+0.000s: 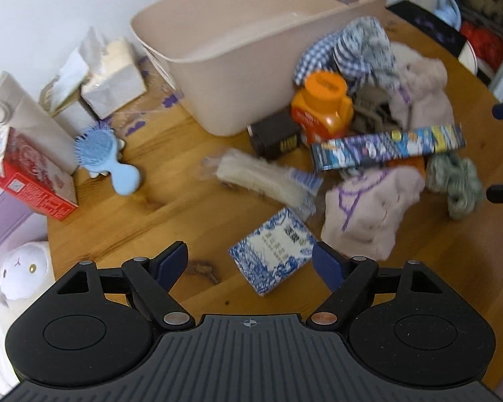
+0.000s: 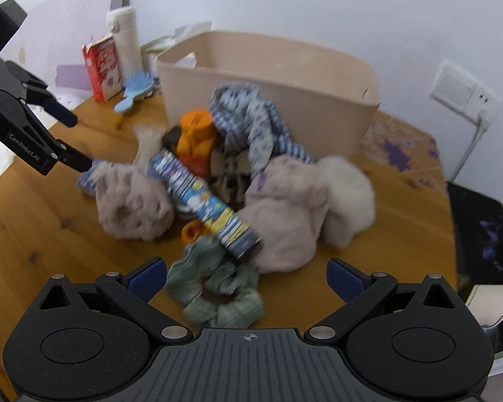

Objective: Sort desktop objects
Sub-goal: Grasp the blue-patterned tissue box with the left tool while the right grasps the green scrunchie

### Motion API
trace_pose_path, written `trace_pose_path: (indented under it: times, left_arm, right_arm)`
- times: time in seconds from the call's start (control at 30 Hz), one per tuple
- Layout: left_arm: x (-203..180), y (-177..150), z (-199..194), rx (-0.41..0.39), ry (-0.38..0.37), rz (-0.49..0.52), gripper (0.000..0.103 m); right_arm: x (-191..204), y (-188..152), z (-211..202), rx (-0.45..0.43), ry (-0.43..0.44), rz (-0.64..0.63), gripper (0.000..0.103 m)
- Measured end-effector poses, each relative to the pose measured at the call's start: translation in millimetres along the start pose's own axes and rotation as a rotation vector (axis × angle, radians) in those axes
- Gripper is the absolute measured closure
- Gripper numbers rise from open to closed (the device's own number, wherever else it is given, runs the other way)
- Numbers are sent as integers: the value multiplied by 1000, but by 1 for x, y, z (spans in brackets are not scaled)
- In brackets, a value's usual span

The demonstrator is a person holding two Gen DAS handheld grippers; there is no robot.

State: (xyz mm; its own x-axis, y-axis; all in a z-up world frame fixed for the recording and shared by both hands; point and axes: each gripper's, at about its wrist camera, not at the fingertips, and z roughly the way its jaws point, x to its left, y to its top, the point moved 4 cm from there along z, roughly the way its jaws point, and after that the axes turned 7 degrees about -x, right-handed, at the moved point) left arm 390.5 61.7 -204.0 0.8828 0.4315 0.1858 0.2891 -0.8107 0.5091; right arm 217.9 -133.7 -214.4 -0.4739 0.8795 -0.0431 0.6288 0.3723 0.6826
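While left claw [image 1: 250, 261] gapes, blue-white box [image 1: 273, 256] lies between fingers.

Left gripper [image 1: 250, 261] spread wide, right gripper [image 2: 247, 276] likewise, both seemingly empty

Beige oval plastic tub [image 1: 251, 67], upright, open | orange-capped orange plastic bottle [image 1: 322, 107] upright just in front of the tub | long comic-printed cardboard box [image 1: 385, 147] lying flat in front of the bottle | blue-and-white patterned small box [image 1: 271, 261] tilted, nearer than the tub | green ruffled fabric scrunchie [image 2: 214, 288] beside the long box's end
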Motion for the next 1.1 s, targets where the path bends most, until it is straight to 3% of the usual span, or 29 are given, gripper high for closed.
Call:
trace_pose_path:
  times: [0.53, 0.73, 0.93, 1.03, 1.1]
  left_arm:
    - [-8, -4, 47, 78, -103, 74, 20]
    - [-16, -3, 54, 82, -126, 84, 29]
    - [-17, -4, 52, 88, -160, 60, 43]
    - [-17, -6, 49, 91, -164, 48, 50]
    - [-19, -8, 47, 87, -163, 51, 53]
  right_arm:
    - [-2, -21, 36, 91, 38, 45, 0]
    - [-3, -22, 40, 97, 57, 54, 2]
    - [1, -23, 42, 117, 91, 62, 21]
    - [3, -25, 42, 132, 110, 66, 36]
    - [3, -27, 41, 138, 122, 71, 53]
